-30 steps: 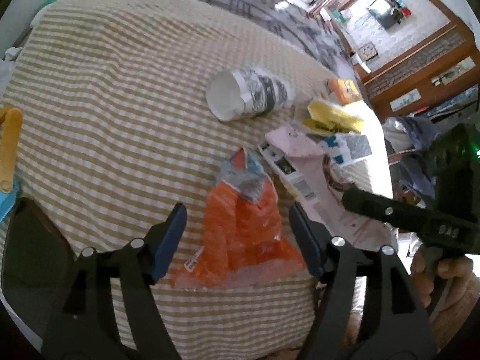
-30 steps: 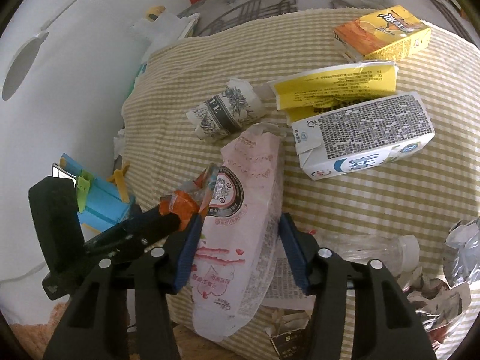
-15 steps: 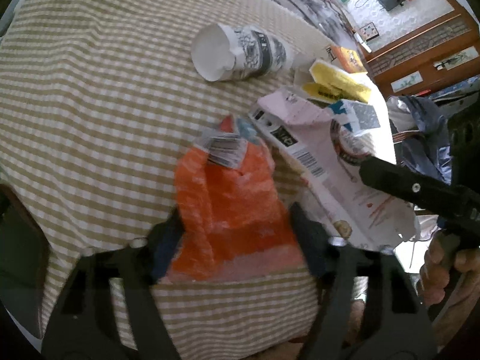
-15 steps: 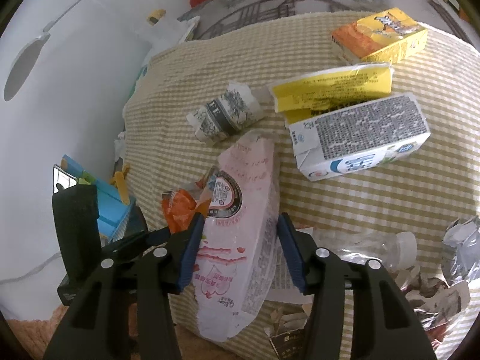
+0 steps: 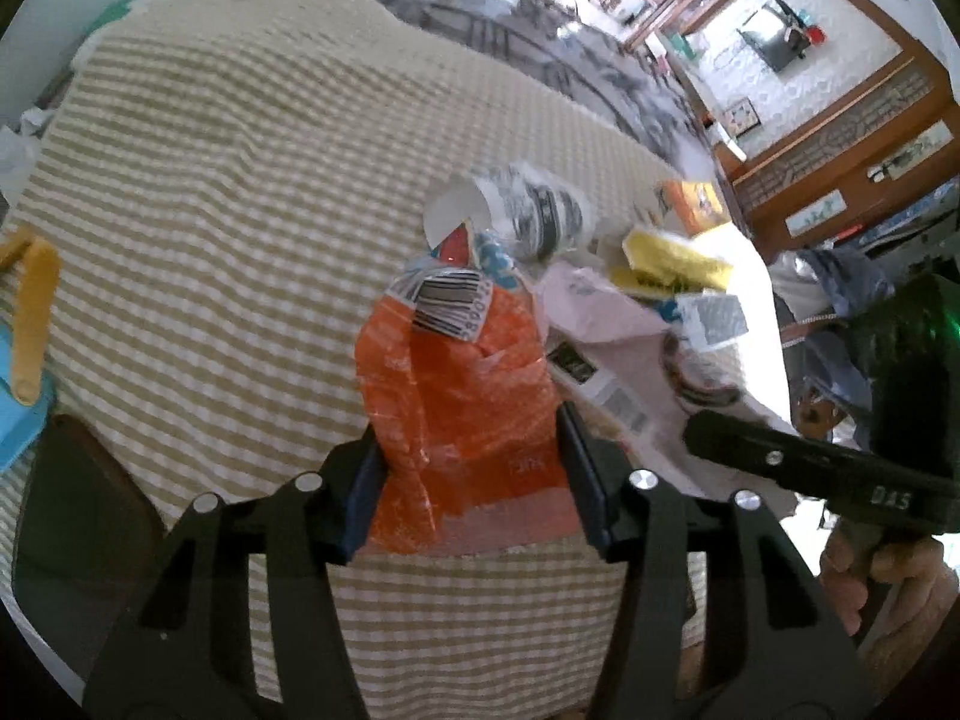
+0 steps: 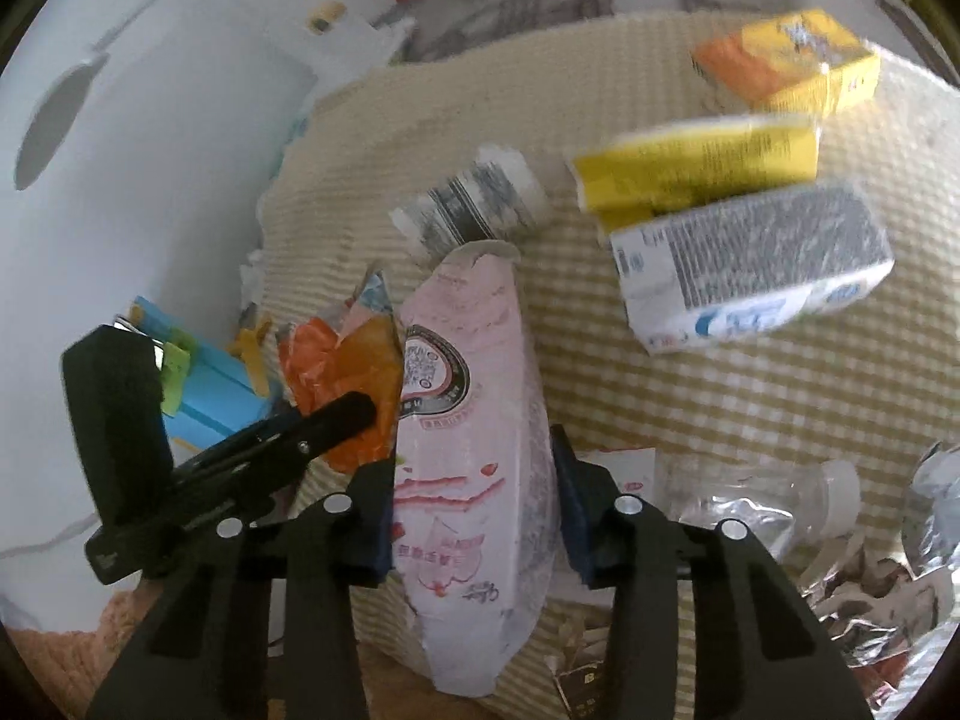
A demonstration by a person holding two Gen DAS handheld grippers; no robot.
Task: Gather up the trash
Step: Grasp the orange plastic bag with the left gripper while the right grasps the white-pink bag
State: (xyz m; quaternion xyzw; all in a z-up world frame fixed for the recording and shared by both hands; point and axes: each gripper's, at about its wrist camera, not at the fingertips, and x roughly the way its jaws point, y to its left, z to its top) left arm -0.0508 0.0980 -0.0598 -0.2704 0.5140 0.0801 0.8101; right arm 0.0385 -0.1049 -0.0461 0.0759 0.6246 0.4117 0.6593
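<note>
The left gripper [image 5: 471, 474] squeezes the orange wrapper [image 5: 462, 396], lifted off the checked desk [image 5: 210, 210]. The right gripper [image 6: 474, 510] pinches the pink bag [image 6: 474, 420], just beside the paper cup [image 6: 474, 210].

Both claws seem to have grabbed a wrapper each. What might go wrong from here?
The left gripper pinches the thin, crumpled orange wrapper only at its lower end, so it may slip out or tear. The pink bag in the right gripper lies against that wrapper and close to the paper cup; lifting it might drag either along.
</note>
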